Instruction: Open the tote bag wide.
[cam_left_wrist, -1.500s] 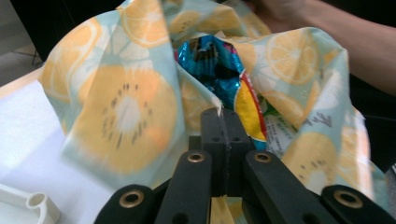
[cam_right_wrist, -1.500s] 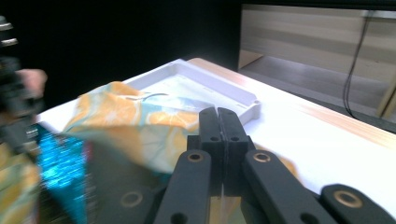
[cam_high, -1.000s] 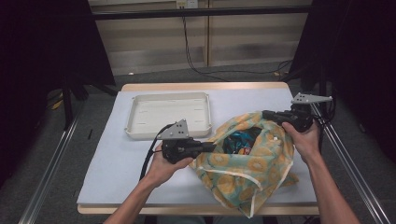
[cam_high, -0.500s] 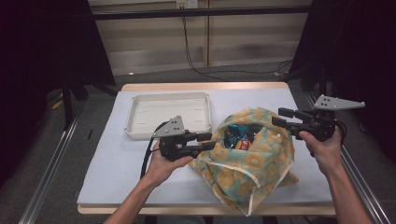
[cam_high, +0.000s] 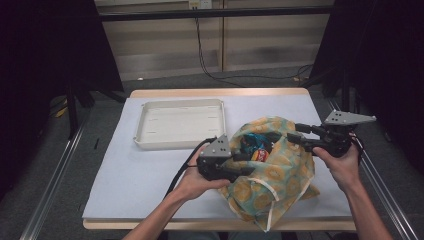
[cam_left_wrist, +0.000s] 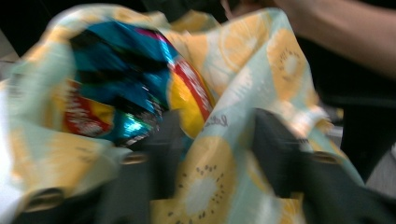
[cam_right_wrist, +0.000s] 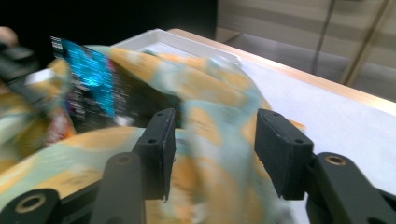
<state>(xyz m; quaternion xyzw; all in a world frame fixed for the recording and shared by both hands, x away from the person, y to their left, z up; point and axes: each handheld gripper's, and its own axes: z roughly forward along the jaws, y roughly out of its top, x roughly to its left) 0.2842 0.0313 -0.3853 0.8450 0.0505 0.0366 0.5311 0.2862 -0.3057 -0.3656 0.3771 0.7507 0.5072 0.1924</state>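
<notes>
A cloth bag (cam_high: 280, 170) printed with orange fruit slices lies on the table's right half, its mouth gaping. Shiny blue, red and yellow snack packets (cam_high: 257, 147) show inside it. My left gripper (cam_high: 246, 164) is at the bag's left rim; its jaws have just been opening and stand apart with bag cloth (cam_left_wrist: 205, 182) loose between them (cam_left_wrist: 215, 122). My right gripper (cam_high: 294, 133) is at the bag's right rim. Its jaws have also just been opening, and a fold of cloth (cam_right_wrist: 205, 140) lies between them (cam_right_wrist: 215, 121) without being pinched.
An empty white tray (cam_high: 175, 144) sits at the back left on the pale mat (cam_high: 140, 175). Metal rails run along both sides of the table, and dark curtains hang behind.
Both grippers' jaws went from shut on the bag's rim to apart. The left gripper slid right toward the bag's mouth. The right gripper drew back to the right.
</notes>
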